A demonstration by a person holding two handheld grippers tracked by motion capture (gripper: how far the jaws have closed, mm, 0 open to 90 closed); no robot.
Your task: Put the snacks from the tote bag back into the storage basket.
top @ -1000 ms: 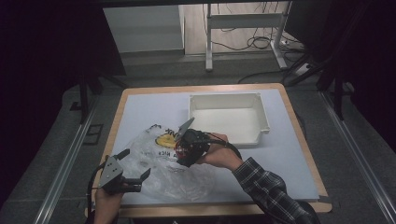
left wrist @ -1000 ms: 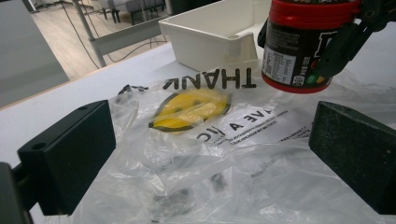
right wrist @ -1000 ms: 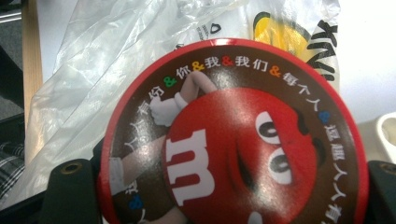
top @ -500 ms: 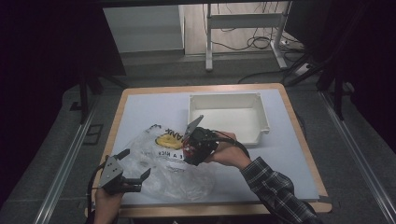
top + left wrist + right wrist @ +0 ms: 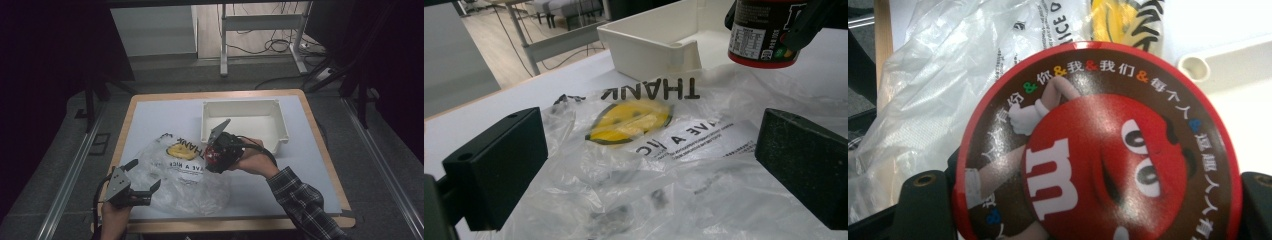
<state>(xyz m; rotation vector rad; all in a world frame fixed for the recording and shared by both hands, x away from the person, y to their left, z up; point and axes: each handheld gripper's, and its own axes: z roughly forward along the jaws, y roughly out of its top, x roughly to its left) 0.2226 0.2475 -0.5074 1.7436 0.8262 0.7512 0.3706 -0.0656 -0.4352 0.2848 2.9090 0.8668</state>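
Gripping a red candy tub (image 5: 1098,150) in right tongs (image 5: 218,152) above plastic bag (image 5: 180,175), left tongs (image 5: 131,186) open at bag's edge

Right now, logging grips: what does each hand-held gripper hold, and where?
Right hand-held gripper clamps the candy tub by its sides; left hand-held gripper holds nothing.

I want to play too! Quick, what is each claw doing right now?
Left claw: open, empty, its jaws standing wide over the plastic bag.
Right claw: closed on the round M&M's candy tub, held above the bag.
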